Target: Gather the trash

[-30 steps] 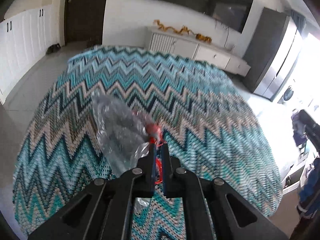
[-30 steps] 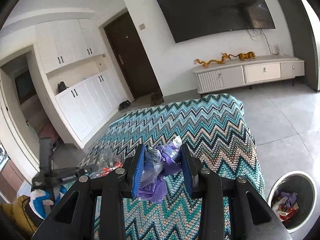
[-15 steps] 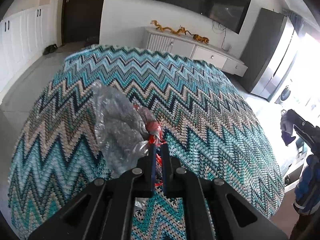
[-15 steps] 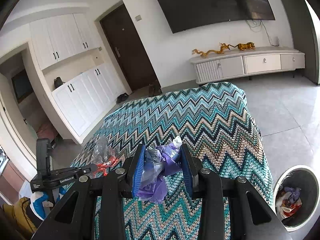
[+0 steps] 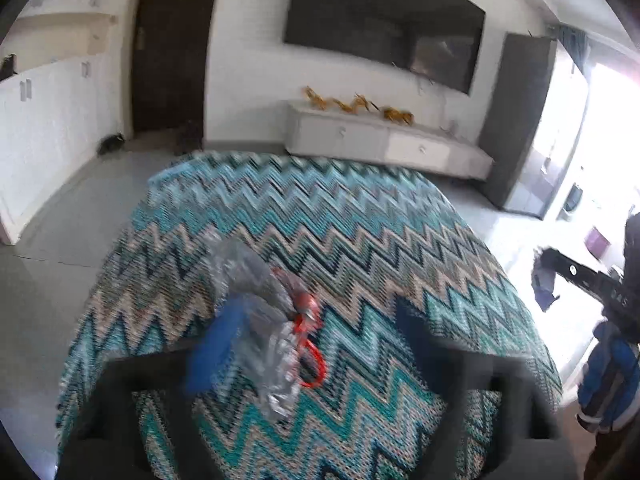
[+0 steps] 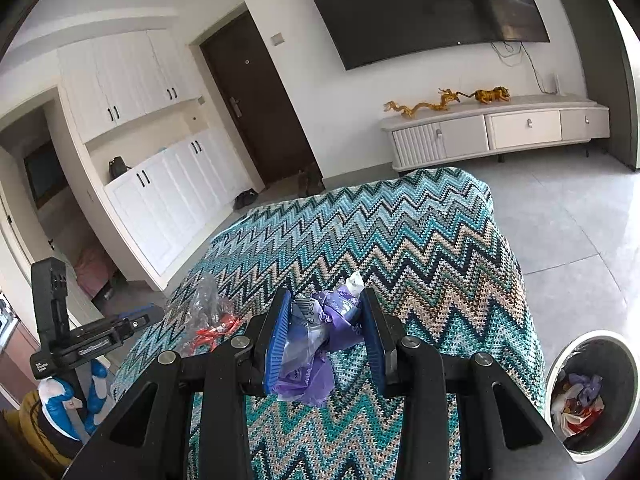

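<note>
My left gripper [image 5: 316, 344] jaws are opening, clear bag [image 5: 260, 320] loose between; right gripper [image 6: 325, 336] clamps purple wrapper [image 6: 320, 332], carry to bin [image 6: 560, 364] off bed's [image 6: 440, 248] right edge.

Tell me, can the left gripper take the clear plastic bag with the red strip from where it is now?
Probably yes. The clear plastic bag lies on the zigzag blanket between the left gripper's jaws, which are opening, and nothing covers it. The right gripper is busy off to the side with purple trash.
</note>
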Demonstrator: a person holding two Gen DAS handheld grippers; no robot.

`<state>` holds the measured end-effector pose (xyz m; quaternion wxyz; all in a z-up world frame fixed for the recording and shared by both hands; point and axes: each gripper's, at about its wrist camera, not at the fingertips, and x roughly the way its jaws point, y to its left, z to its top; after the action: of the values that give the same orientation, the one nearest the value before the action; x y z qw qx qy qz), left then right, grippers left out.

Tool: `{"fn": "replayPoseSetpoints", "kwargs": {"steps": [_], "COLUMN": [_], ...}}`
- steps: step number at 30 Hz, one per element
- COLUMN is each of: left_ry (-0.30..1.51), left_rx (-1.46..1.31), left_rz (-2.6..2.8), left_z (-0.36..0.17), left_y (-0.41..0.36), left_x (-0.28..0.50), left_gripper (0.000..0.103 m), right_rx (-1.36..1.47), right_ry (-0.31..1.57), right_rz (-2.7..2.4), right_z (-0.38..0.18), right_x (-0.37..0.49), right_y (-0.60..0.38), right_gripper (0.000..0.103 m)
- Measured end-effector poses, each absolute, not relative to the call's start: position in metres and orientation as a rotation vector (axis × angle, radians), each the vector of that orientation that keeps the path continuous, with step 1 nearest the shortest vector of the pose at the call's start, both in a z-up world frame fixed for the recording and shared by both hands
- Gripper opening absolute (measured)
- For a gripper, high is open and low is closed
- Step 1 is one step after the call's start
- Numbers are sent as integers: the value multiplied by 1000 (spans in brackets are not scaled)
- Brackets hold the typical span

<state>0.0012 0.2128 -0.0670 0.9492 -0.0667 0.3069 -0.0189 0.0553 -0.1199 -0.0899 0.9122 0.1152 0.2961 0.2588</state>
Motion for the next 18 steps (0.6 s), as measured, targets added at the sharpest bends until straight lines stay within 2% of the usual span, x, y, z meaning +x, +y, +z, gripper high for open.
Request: {"fn": "replayPoseSetpoints", "kwargs": {"steps": [5,12,15,18], "left_ry": [660,806,848,897], "left_rx": [-130,-135,-117,-121], "left_rz": [-38,-54,-50,-50], "left_z": [-76,-118,-131,-146], "left_y": [216,219,218,219], "left_x": [8,42,56,66], "left_gripper": [88,86,77,64], "right_rx": [238,241,239,236], "right_ry": [611,624,632,638], "right_rz": [534,524,520,517], "right_z": [-90,-94,-96,-98], "right_x": [54,58,60,62], "right_y": [-120,-122,-121,-120], "right_gripper": [35,35,35,35]}}
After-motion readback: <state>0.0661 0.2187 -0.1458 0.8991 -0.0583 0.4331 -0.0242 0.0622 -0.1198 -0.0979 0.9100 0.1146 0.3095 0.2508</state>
